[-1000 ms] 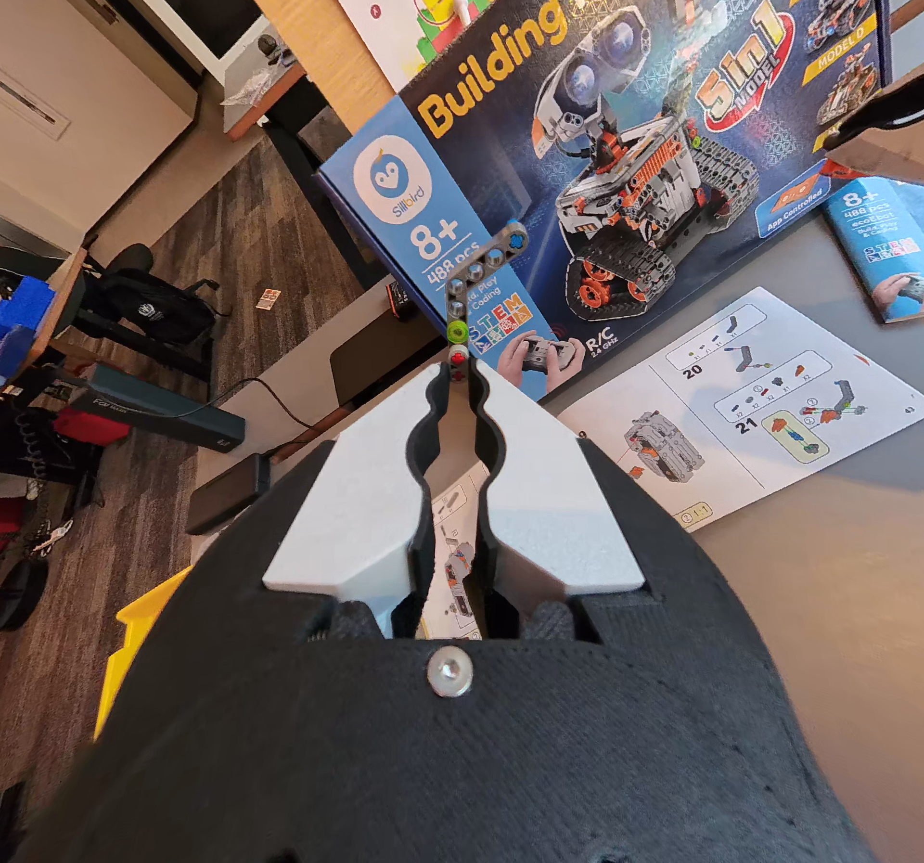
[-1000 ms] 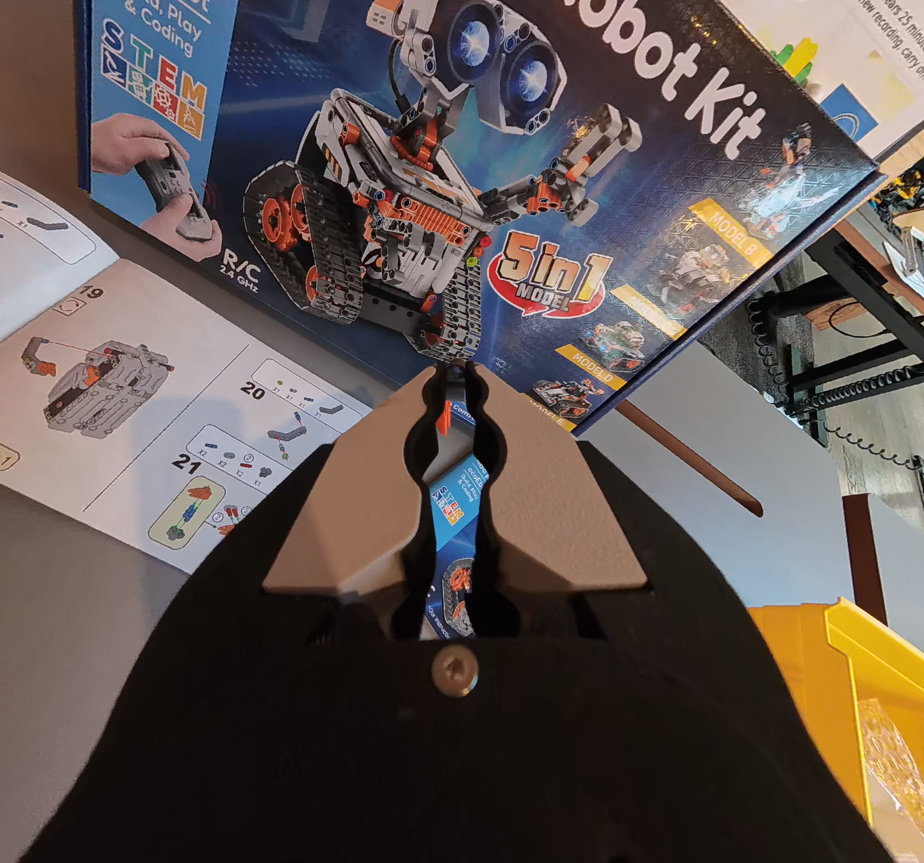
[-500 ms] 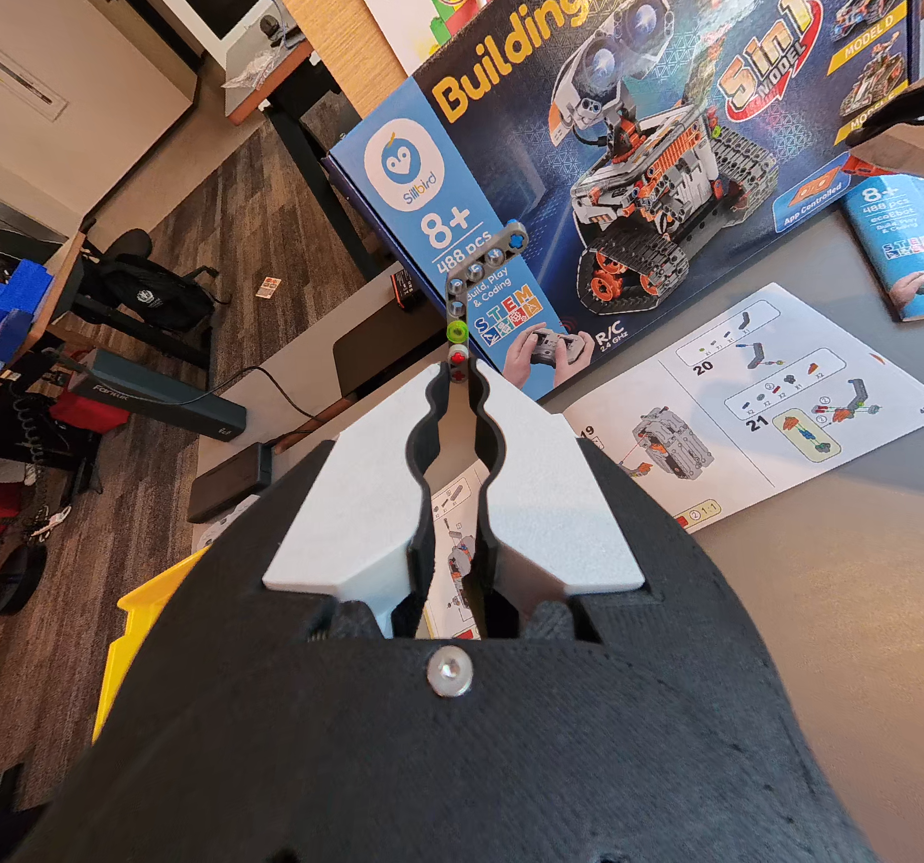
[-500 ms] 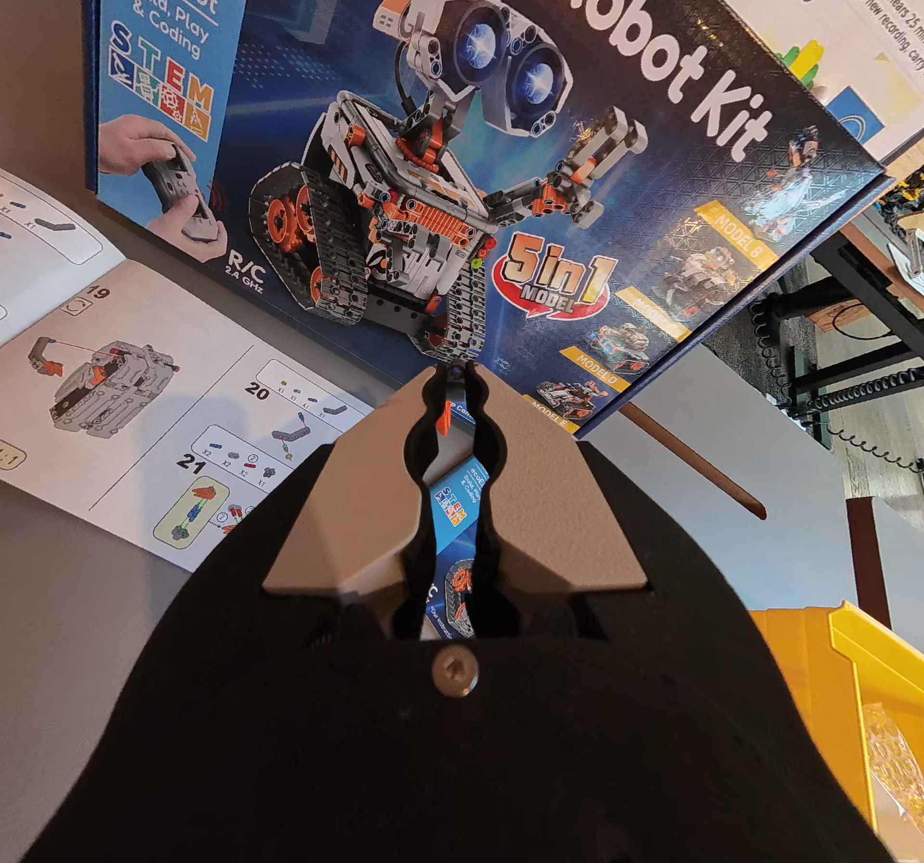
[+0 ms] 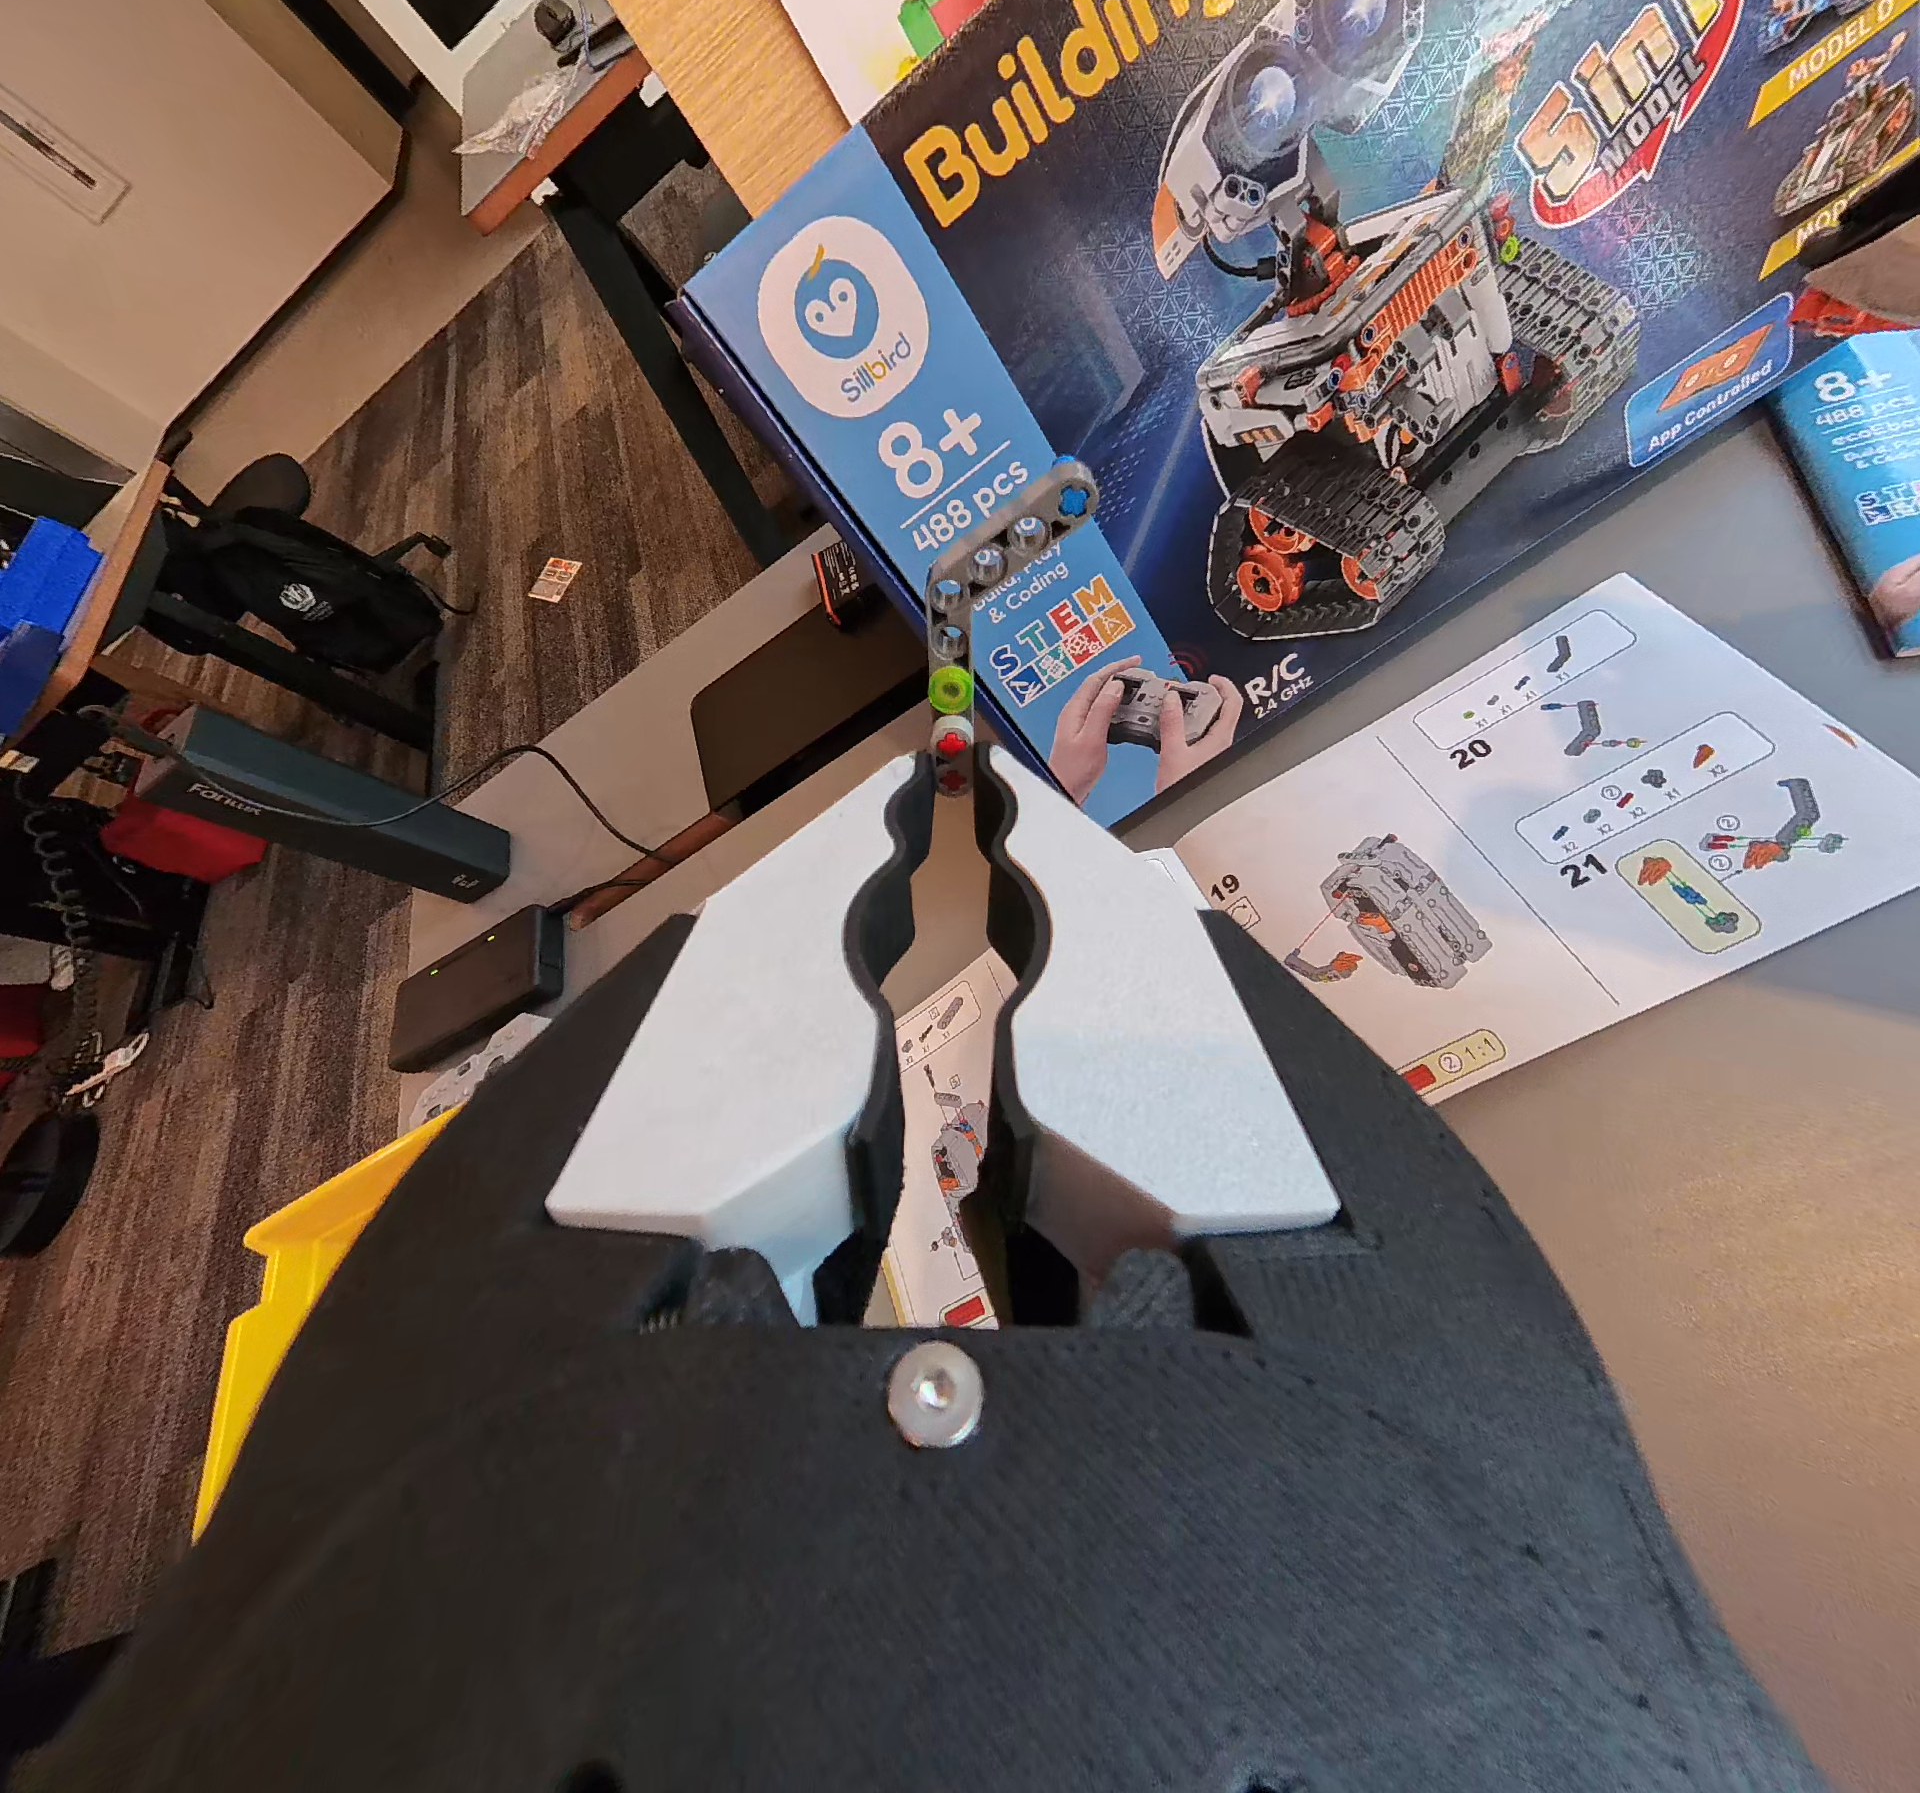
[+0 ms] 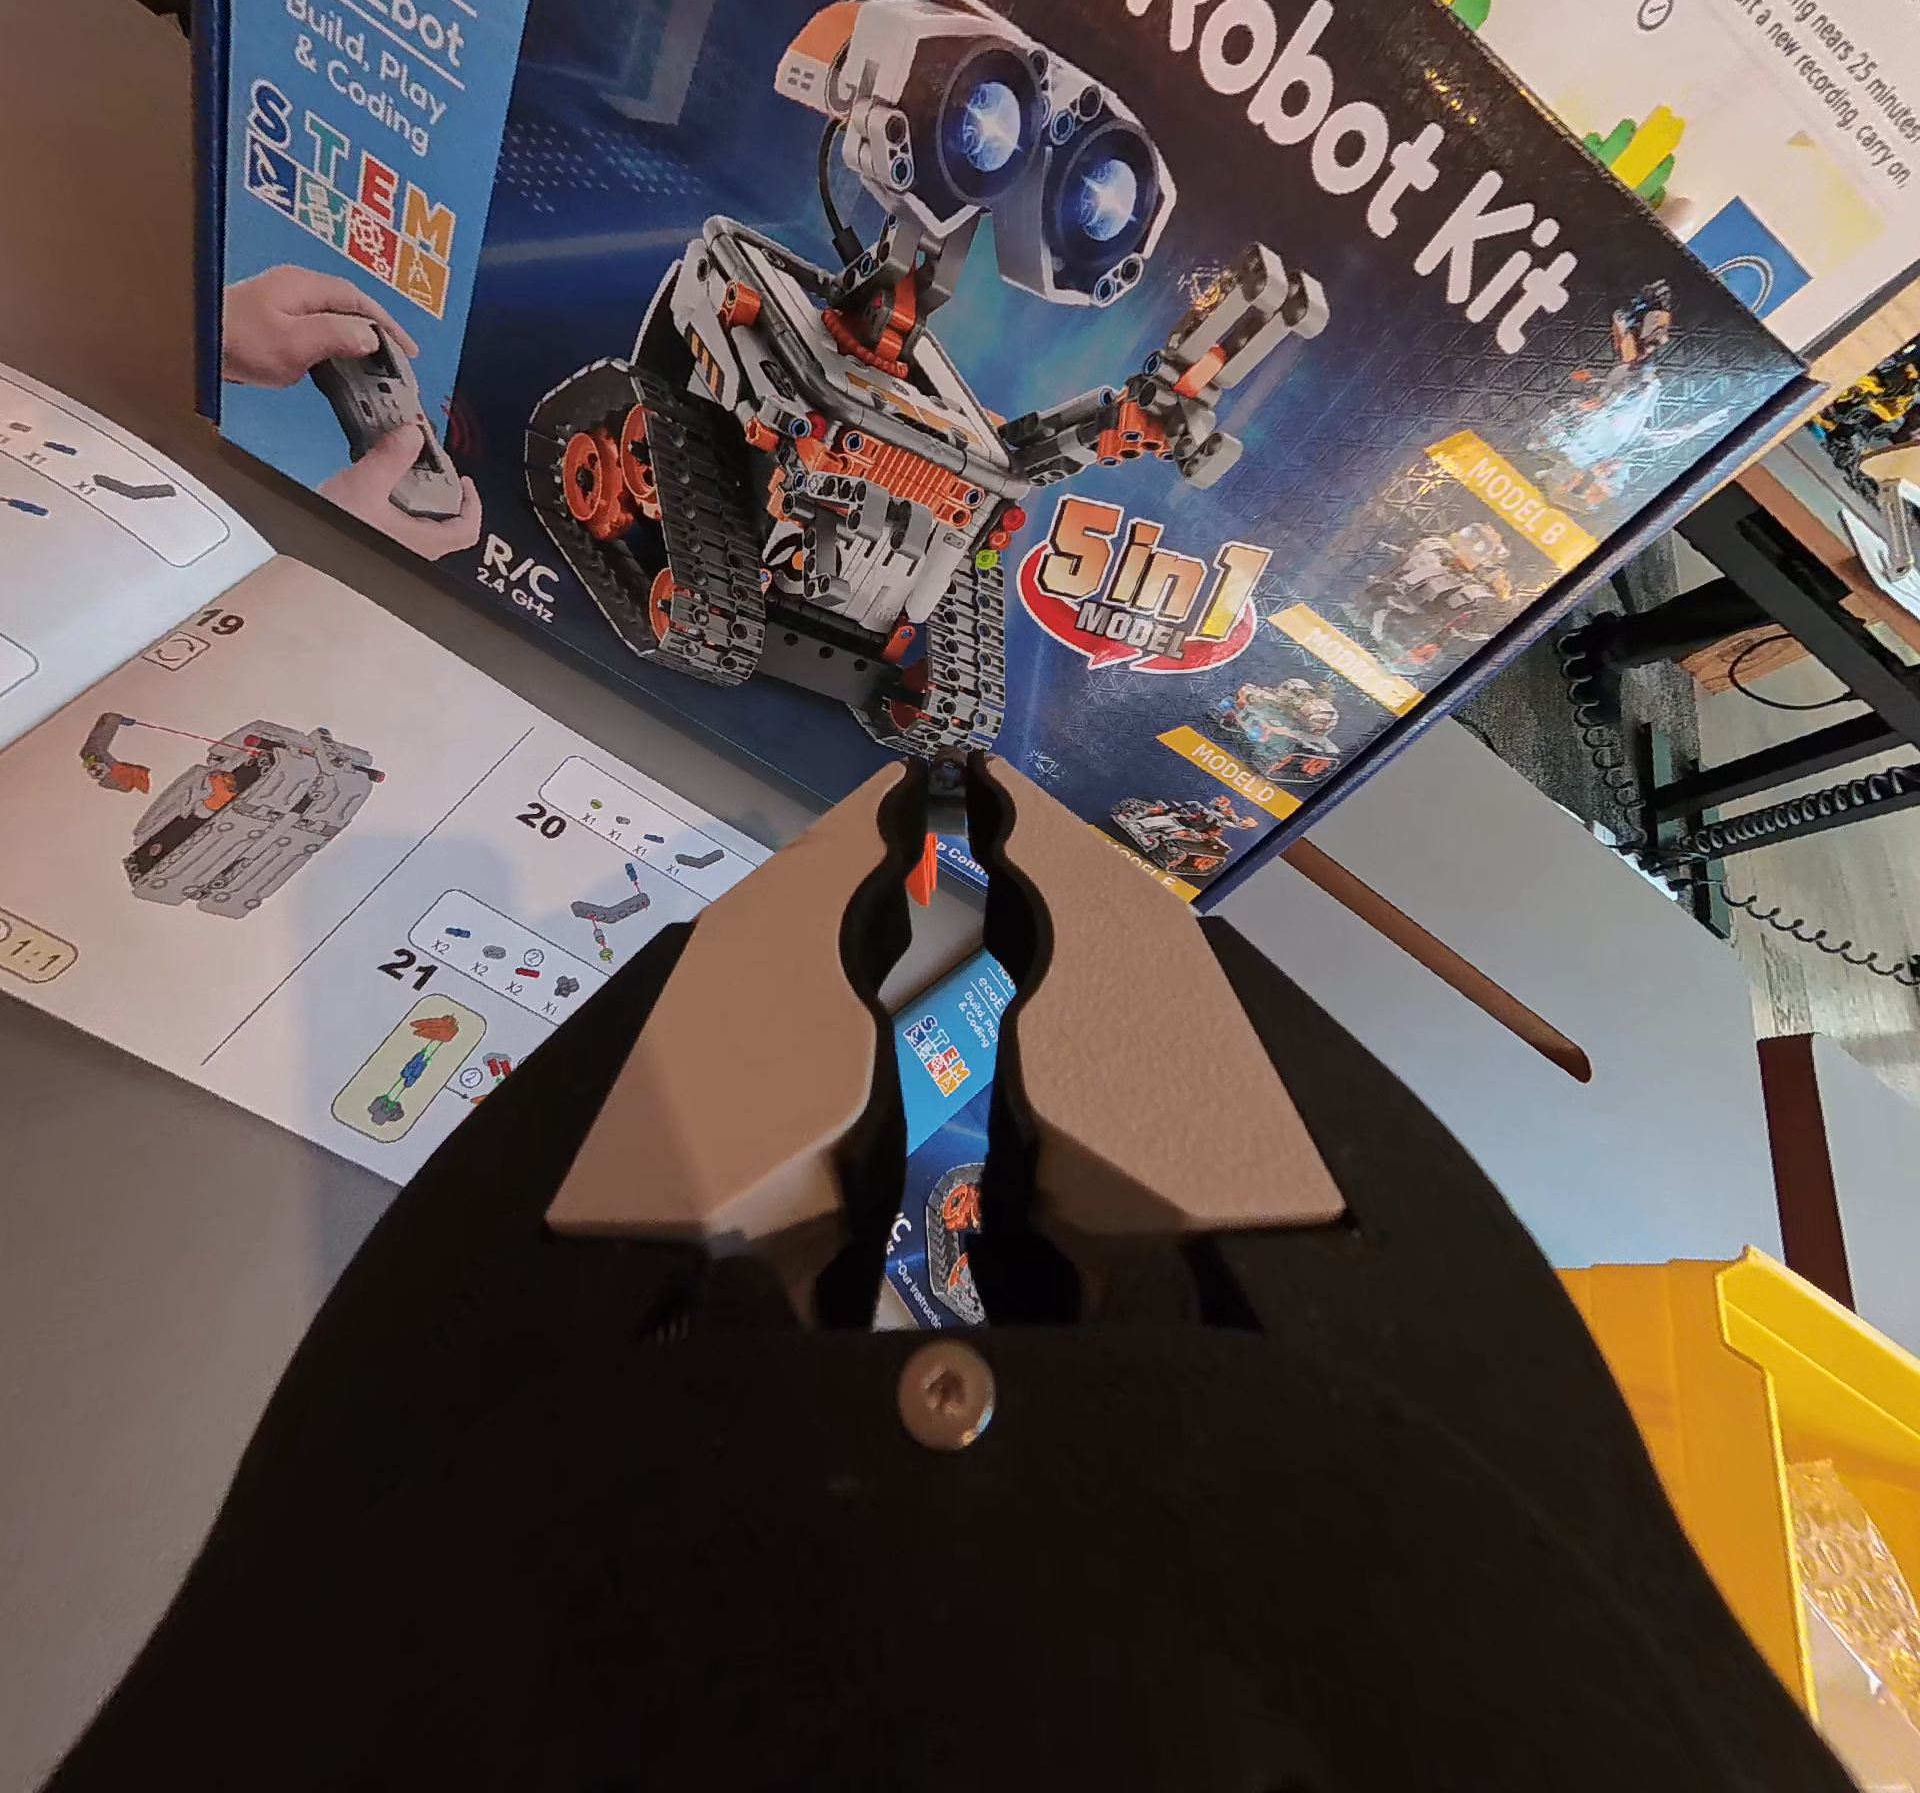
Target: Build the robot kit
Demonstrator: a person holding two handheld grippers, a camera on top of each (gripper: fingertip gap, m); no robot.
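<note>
A grey table (image 5: 1662, 1276) carries an open manual (image 5: 1538, 850) lying flat, its printed pages up. Behind it, at the far edge, stands a big blue box (image 5: 1299, 289) — upright, base on the table. A smaller blue booklet (image 5: 1860, 486) lies just right of the manual.

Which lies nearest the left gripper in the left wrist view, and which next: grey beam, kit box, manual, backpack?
1. Grey beam: clamped at the left gripper tips.
2. Manual: open on the table, right.
3. Kit box: upright behind the manual.
4. Backpack: on the floor, far left.
</note>
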